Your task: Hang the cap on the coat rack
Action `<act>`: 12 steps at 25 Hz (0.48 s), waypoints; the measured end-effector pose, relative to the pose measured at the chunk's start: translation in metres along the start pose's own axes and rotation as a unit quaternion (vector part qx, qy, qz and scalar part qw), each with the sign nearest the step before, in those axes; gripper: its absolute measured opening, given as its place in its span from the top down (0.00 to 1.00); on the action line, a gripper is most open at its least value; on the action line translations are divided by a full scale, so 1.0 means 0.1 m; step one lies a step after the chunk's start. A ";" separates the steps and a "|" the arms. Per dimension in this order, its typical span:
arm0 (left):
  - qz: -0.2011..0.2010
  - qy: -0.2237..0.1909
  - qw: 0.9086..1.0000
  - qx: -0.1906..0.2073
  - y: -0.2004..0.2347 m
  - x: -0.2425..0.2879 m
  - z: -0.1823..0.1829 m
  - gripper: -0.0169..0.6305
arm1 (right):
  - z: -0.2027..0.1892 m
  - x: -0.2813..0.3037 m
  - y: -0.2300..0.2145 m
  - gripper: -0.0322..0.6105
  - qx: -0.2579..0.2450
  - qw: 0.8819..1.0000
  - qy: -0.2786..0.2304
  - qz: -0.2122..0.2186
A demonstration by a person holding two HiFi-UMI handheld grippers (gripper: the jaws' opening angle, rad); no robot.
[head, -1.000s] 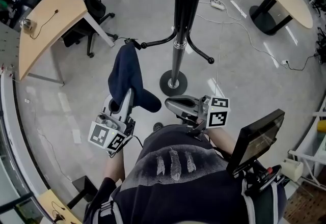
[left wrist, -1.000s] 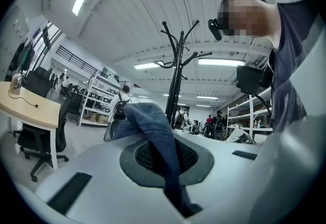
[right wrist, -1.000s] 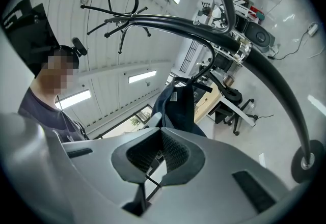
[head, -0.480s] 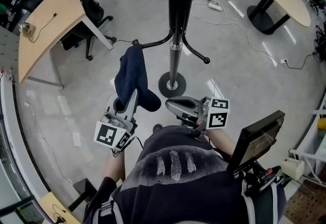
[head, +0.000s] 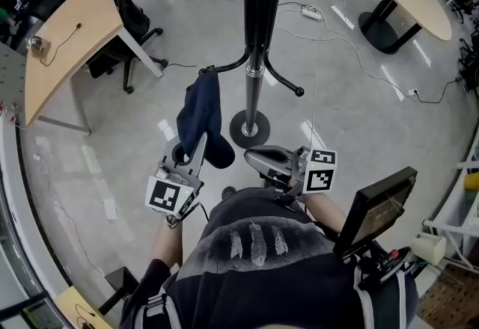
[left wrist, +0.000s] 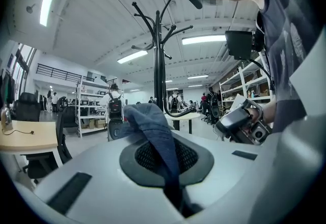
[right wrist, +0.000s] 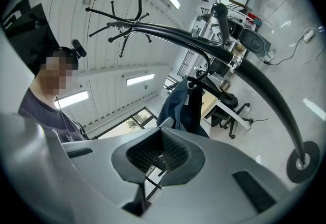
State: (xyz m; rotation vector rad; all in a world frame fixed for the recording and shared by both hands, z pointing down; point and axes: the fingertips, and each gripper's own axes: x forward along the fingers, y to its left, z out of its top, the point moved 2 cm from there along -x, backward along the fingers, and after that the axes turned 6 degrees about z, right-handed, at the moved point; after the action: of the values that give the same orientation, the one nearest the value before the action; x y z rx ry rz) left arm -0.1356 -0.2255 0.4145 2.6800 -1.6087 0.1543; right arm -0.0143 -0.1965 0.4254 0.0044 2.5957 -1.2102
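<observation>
At 10 o'clock from the rack's [head: 257,28] base [head: 249,128], the cap [head: 202,112] hangs with its top at the tip of the low hook [head: 224,66]. The left tool [head: 202,139] grips its lower strap; the left gripper view shows blue webbing pinched between shut jaws. I judge the grip sits low on the cap so the crown can be led onto the hook with the tool clear of the pole. In the right gripper view the fabric looks draped over the hook end, though I cannot tell whether it is fully seated. The right tool [head: 251,156], closed on nothing, rests at 6 o'clock of the base, out of the way. Room for moving is good, with bare floor around the base. The far hook [head: 288,84] juts at 3 o'clock. The table [head: 63,43] and chair [head: 127,17] stand well apart at 10 o'clock, and cables [head: 352,43] lie beyond the pole toward 1 o'clock.
</observation>
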 end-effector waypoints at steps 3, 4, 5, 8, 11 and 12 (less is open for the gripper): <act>0.001 0.002 1.000 0.007 0.00 0.01 -0.02 0.95 | 0.00 -0.02 0.00 0.94 -0.001 1.000 -0.002 -0.002; 0.000 0.001 1.000 0.005 0.00 0.01 -0.02 0.95 | 0.00 -0.03 -0.01 0.94 -0.001 1.000 -0.002 -0.003; 0.000 0.000 1.000 0.001 0.00 0.02 -0.01 0.95 | 0.00 -0.04 -0.01 0.94 -0.001 1.000 -0.003 -0.005; 0.005 0.010 1.000 0.003 0.03 0.01 -0.03 0.95 | 0.01 -0.05 -0.01 0.94 -0.002 1.000 -0.004 -0.007; -0.002 0.011 1.000 0.003 -0.01 -0.01 -0.08 0.95 | 0.00 -0.04 0.00 0.94 -0.002 1.000 -0.004 -0.006; -0.004 0.009 1.000 0.001 -0.02 -0.01 -0.10 0.95 | -0.01 -0.04 0.00 0.94 -0.002 1.000 -0.004 -0.006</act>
State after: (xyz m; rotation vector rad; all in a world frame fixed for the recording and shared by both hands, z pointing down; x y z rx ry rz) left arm -0.1355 -0.2228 0.4242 2.6781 -1.5934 0.1797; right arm -0.0107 -0.1956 0.4270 -0.0163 2.5951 -1.2052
